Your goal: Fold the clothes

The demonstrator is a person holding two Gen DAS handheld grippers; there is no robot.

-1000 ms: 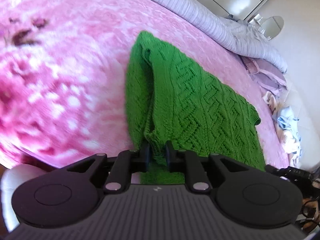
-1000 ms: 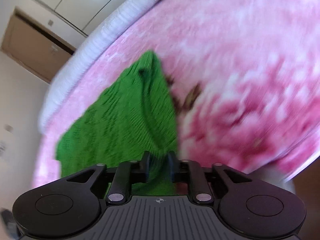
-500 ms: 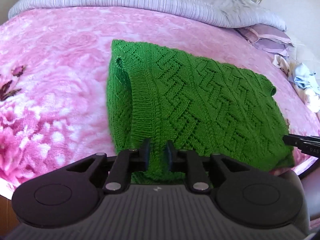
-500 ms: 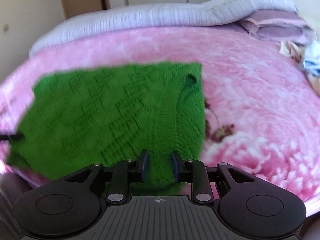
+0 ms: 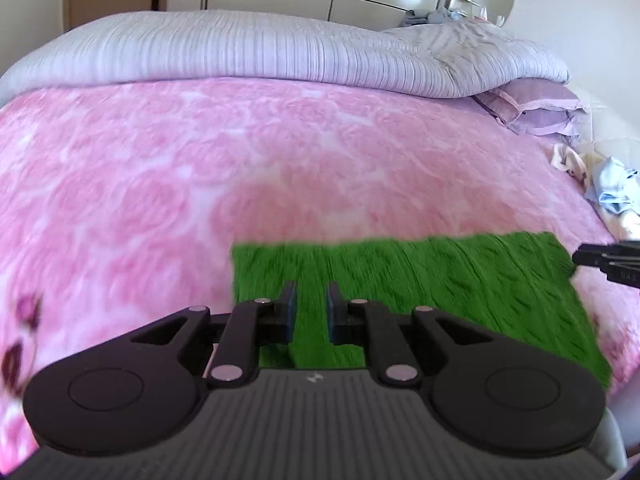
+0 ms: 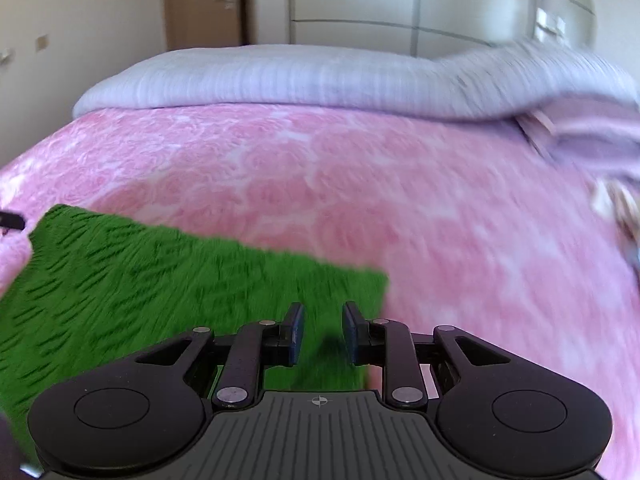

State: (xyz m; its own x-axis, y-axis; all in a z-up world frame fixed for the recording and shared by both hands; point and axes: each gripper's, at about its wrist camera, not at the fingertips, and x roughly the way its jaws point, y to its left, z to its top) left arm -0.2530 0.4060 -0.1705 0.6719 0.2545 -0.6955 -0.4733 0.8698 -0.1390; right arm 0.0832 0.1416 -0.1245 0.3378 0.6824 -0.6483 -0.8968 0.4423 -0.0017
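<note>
A green knitted sweater (image 5: pixel 420 280) lies folded on the pink bed, blurred by motion. My left gripper (image 5: pixel 311 304) sits over its near left corner, fingers a small gap apart with green knit between them. In the right wrist view the sweater (image 6: pixel 160 280) spreads to the left. My right gripper (image 6: pixel 322 330) is over its near right corner, fingers slightly wider apart, with knit below and between them. The right gripper's tip (image 5: pixel 600 258) shows at the sweater's right edge in the left wrist view.
A pink floral blanket (image 5: pixel 200 180) covers the bed. A rolled lilac duvet (image 5: pixel 280 52) lies along the far side, with lilac pillows (image 5: pixel 532 108) and a heap of loose clothes (image 5: pixel 600 188) at the right. Wardrobe doors (image 6: pixel 360 0) stand behind.
Both grippers have swung up and levelled out toward the far side of the bed. The sweater now shows shorter, as a low band. The right gripper's fingers have opened a little.
</note>
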